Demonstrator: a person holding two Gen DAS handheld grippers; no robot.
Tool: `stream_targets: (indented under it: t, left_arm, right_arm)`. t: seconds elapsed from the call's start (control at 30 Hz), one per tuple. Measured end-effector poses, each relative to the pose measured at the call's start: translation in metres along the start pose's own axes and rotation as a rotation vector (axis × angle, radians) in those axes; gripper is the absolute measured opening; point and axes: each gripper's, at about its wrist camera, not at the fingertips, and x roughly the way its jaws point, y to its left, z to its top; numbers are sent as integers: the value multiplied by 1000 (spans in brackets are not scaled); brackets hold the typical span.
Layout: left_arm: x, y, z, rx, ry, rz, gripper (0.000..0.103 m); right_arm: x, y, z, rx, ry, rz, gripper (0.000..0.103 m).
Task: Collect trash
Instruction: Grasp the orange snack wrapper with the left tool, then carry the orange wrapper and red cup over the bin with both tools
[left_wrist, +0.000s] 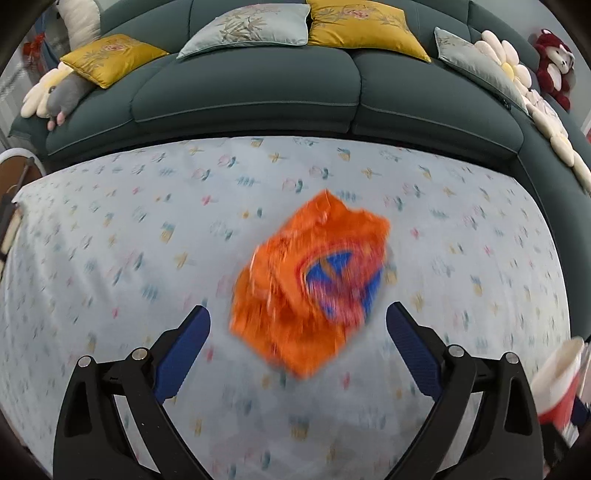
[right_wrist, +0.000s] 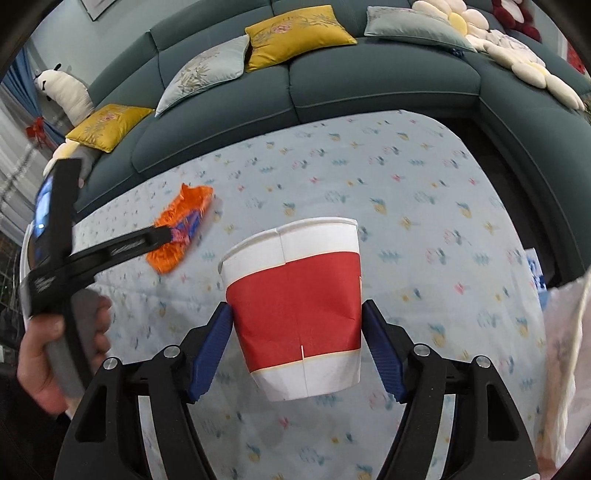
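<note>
The paper cup (right_wrist: 295, 306) is clasped upright between the right tongs (right_wrist: 297, 347), above the desk (right_wrist: 443, 221), for carrying off. The orange wrapper (left_wrist: 310, 280) (badly blurred) lies on the desk between the spread, empty left tongs (left_wrist: 297, 332), lined up for grasping.

The right gripper (right_wrist: 297, 343) held a red-and-white paper cup (right_wrist: 295, 306) between its blue pads (right_wrist: 208, 354), both pads pressed against the cup's sides, rim tilted away from the camera. The cup was raised above a table covered in a pale blue floral cloth (right_wrist: 424, 221). At the left, a hand (right_wrist: 55, 354) gripped the grey handle of the left gripper (right_wrist: 162, 232), whose black finger reached over a crumpled orange snack wrapper (right_wrist: 181, 225) lying on the cloth; contact could not be determined. A dark teal sofa (right_wrist: 369, 81) stood behind the table, bearing yellow cushions (right_wrist: 295, 37) and grey cushions (right_wrist: 199, 77). A white bag edge (right_wrist: 565, 350) showed at the right.
</note>
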Motion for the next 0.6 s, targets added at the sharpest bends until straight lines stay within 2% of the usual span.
stream_targets:
  t: [0.17,0.23,0.3,0.37,0.43,0.53,0.6]
  left_arm:
    - [26,1,11,-18,52,-37,89]
    - [34,-2,11,-14,77,-56,79]
    - [35,-7,8,8,67,-41,75]
    - [32,-11,6,22,61,-57,62]
    - [28,-14,2,32,67,-88,36]
    - [21,-24,-6,45,89,-128,28]
    - [13,-32,-18,51,100,-145,26]
  right_arm:
    - [12,8,8,-17,6,1,68]
    - [15,9,8,-20,10,-1,68]
    - [16,10,7,-20,11,-3,68]
    - [17,9,6,-19,13,-6,68]
    - [16,7,4,-18,12,-11,68]
    - [13,4,2,-5,11,-14,68]
    - [9,2,-1,-4,6,-19,68]
